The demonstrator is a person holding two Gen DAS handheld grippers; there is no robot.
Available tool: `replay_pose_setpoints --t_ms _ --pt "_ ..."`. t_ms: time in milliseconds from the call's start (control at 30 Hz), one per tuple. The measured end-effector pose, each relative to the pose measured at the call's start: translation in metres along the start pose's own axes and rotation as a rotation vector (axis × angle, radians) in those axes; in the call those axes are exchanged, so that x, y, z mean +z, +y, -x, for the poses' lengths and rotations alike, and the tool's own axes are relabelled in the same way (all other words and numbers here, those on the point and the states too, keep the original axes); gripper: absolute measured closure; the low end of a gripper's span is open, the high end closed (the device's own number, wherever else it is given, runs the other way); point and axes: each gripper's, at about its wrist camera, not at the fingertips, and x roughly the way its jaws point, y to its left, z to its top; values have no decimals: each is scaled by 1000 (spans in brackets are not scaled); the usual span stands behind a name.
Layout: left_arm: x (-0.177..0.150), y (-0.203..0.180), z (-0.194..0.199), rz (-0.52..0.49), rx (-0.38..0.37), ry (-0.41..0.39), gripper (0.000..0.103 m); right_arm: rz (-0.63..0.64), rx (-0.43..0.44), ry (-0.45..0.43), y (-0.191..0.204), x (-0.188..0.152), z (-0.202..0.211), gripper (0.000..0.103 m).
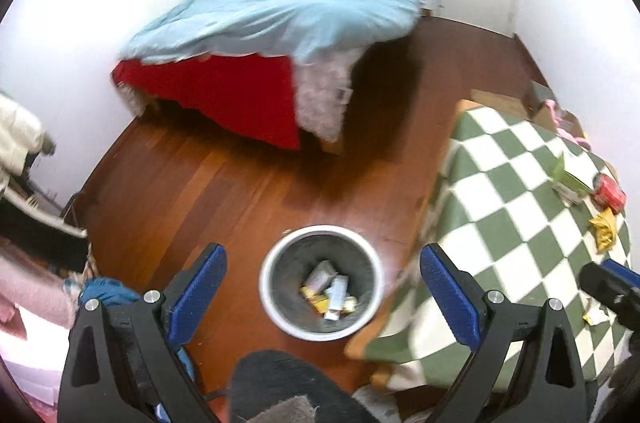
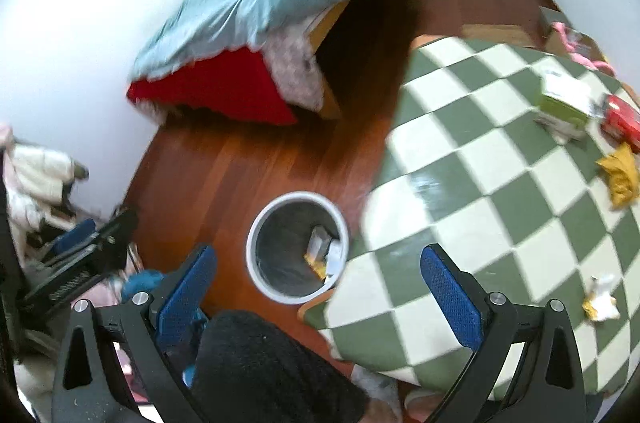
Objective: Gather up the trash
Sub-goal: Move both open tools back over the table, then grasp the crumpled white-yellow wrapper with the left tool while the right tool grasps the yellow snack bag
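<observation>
A round grey waste bin (image 1: 276,263) with a white rim stands on the wood floor and holds several wrappers (image 1: 330,293); it also shows in the right wrist view (image 2: 276,247). My left gripper (image 1: 322,287) is open and empty, high above the bin. My right gripper (image 2: 318,285) is open and empty, above the table's left edge. On the green-and-white checked table (image 2: 472,183) lie a green carton (image 2: 562,103), a red can (image 2: 620,121), a yellow wrapper (image 2: 620,175) and a small white-yellow wrapper (image 2: 600,297).
A bed (image 1: 280,7) with a light blue cover and red sheet stands against the far wall. Clothes (image 2: 36,175) are piled at the left. A dark slipper (image 2: 260,371) is below the grippers. A cardboard box (image 1: 500,101) sits behind the table.
</observation>
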Motion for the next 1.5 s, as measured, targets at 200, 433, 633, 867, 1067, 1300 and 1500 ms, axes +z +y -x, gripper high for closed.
replay_pose_setpoints --t_ms 200,433,633,867,1067,1300,1500 --pt "-1 -103 -27 -77 -104 54 4 -116 -93 -48 -92 -1 46 0" --pt "-16 -237 -80 -212 -179 206 0 -305 -237 -44 -249 -1 63 0" --pt "-31 -295 -128 -313 -121 280 0 -348 -294 20 -351 26 30 0" --pt "-28 -302 -164 -304 -108 355 0 -207 -393 127 -380 63 -34 1" --pt "-31 -299 -171 -310 -111 368 0 -214 -376 143 -400 62 -51 43" --pt "-58 -323 -112 -461 -328 303 0 -317 -366 84 -402 3 17 49" --pt "-103 -370 -47 -697 -582 262 1 -510 -409 38 -418 -94 77 49"
